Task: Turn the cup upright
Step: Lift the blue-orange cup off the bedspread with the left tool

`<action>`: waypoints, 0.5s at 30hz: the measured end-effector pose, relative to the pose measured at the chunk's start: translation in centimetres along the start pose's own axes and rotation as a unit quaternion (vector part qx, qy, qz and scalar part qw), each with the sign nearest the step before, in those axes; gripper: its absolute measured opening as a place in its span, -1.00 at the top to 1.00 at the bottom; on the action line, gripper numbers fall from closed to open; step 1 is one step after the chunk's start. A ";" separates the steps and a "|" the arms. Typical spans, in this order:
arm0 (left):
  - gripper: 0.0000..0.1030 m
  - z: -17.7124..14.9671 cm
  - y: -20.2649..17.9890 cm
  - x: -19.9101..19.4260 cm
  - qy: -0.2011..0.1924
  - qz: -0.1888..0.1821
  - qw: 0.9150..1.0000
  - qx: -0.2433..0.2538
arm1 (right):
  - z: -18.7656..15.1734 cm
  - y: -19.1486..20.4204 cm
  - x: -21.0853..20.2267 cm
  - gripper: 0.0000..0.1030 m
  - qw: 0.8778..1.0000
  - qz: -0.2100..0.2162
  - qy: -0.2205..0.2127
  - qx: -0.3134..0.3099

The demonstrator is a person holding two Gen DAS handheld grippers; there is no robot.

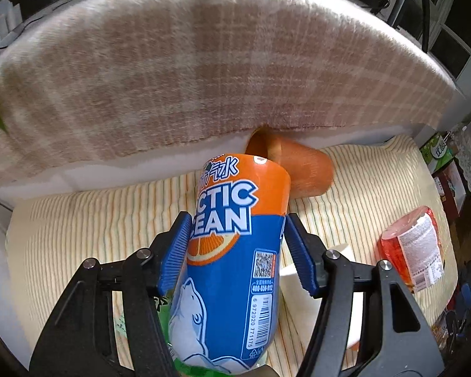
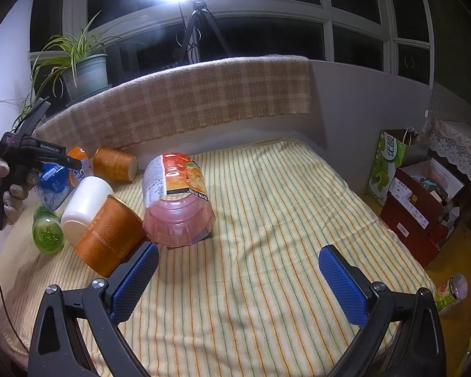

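My left gripper [image 1: 235, 235] is shut on a blue and orange Arctic Ocean soda bottle [image 1: 232, 257], its blue pads pressed on both sides. In the right wrist view the bottle [image 2: 59, 179] sits in the left gripper [image 2: 73, 165] at the far left. An orange paper cup [image 1: 301, 169] lies on its side behind the bottle, against the sofa back; it also shows in the right wrist view [image 2: 116, 165]. A second orange cup [image 2: 110, 235] lies on its side near my right gripper [image 2: 235, 286], which is open and empty above the striped cloth.
A white cup [image 2: 84, 204], a green bottle [image 2: 47, 234] and a pink drink bottle [image 2: 175, 198] lie on the striped cloth [image 2: 267, 220]. A plaid blanket [image 2: 188, 100] covers the sofa back. Boxes [image 2: 420, 201] stand on the floor at right.
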State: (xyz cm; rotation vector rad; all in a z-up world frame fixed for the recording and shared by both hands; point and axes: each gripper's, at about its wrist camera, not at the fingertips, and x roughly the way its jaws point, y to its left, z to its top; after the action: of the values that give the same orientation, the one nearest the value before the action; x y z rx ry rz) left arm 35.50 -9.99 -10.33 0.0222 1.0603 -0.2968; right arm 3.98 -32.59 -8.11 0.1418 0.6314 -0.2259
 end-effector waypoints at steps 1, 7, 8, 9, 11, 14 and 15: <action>-0.21 0.0 0.0 -0.2 -0.001 0.001 1.000 -0.001 | 0.0 0.0 -0.1 -0.99 1.000 0.001 -0.001 0.000; -0.20 -1.4 1.1 -3.9 -0.021 -0.004 1.000 -0.009 | 0.0 0.5 -1.3 -1.00 1.000 0.006 -0.012 -0.005; -0.19 -1.7 1.7 -4.5 -0.025 -0.006 1.000 -0.009 | 0.0 0.6 -1.5 -1.00 1.000 0.007 -0.013 -0.006; -0.19 -2.0 2.1 -5.1 -0.029 -0.007 1.000 -0.010 | 0.0 0.7 -1.7 -1.00 1.000 0.009 -0.015 -0.006; -0.18 -2.9 3.1 -7.9 -0.037 -0.010 0.999 -0.009 | 0.1 0.7 -1.9 -1.00 1.000 0.010 -0.017 -0.007; -0.17 -3.6 3.5 -10.4 -0.049 -0.014 0.999 -0.005 | 0.1 0.8 -2.4 -1.00 1.000 0.012 -0.021 -0.008; -0.16 -4.0 3.3 -11.0 -0.054 -0.012 0.998 -0.002 | 0.1 0.9 -2.6 -1.00 1.000 0.013 -0.022 -0.009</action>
State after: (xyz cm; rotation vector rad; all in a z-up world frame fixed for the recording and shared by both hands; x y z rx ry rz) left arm 27.97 -3.63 -3.20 -0.0097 0.9539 -0.3147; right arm 2.22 -31.35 -6.47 0.1280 0.5868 -0.1974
